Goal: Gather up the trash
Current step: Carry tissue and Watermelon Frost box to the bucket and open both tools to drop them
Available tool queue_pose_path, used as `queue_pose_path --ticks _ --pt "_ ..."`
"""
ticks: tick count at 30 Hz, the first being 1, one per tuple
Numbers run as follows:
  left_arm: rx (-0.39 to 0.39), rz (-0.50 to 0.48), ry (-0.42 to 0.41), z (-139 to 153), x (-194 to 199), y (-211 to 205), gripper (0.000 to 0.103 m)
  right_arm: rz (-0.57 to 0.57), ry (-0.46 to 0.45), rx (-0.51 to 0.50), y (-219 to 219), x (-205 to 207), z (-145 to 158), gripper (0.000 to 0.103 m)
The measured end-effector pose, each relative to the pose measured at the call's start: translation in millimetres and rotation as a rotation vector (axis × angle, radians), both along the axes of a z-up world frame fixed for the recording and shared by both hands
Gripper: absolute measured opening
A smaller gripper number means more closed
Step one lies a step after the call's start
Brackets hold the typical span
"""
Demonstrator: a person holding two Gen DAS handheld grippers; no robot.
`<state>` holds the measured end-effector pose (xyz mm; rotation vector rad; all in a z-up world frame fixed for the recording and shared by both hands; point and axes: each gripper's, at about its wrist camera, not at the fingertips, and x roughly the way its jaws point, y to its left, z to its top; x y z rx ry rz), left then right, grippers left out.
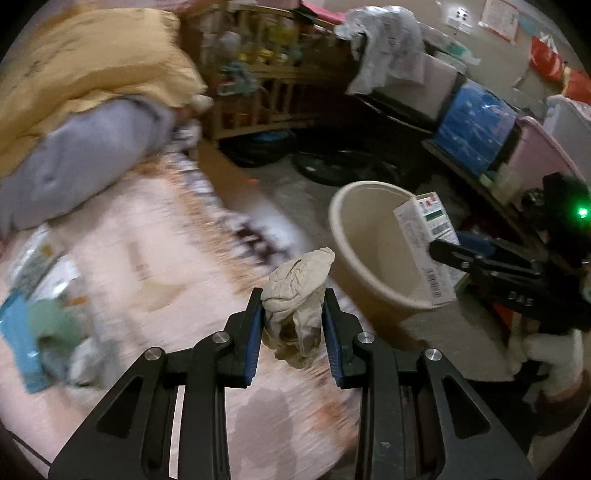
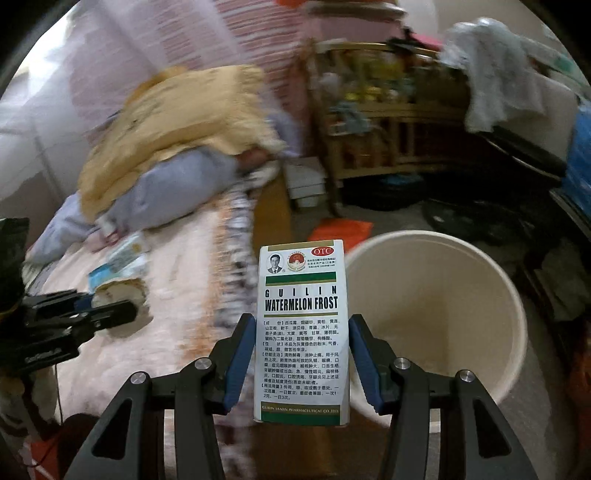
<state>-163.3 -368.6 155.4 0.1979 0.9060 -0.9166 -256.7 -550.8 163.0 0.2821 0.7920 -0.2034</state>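
Left wrist view: your left gripper (image 1: 293, 308) is clamped on a crumpled tissue (image 1: 297, 291), your right gripper (image 2: 302, 354) pinches the medicine box (image 2: 303, 332) edgewise, both near the beige bin (image 2: 443, 306), likely so both drop together.

A bed (image 2: 177, 266) with a pale pink cover carries a heap of yellow and grey bedding (image 2: 173, 140). Behind it stands a wooden shelf (image 2: 388, 122) crowded with small items, blurred. The floor (image 1: 291, 192) is grey and cluttered. Stacked boxes (image 1: 476, 125) line the beige wall (image 1: 436, 11). The light is dim.
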Motion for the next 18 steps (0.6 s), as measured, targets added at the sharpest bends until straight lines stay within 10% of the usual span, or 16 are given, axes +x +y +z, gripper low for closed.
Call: queue_pose_path --ticks 9,18 --pt "-0.039 -0.067 0.114 -16.7 2.1 -104.0 0.029 -0.144 0.025 0.033 -75.7 -6.1 -31.2 0.05" --pt "-0.088 -0.08 0.209 -34.6 8.1 -152.9 0.056 -0.237 0.03 -0.012 -106.4 -5.8 -50.0 0.052"
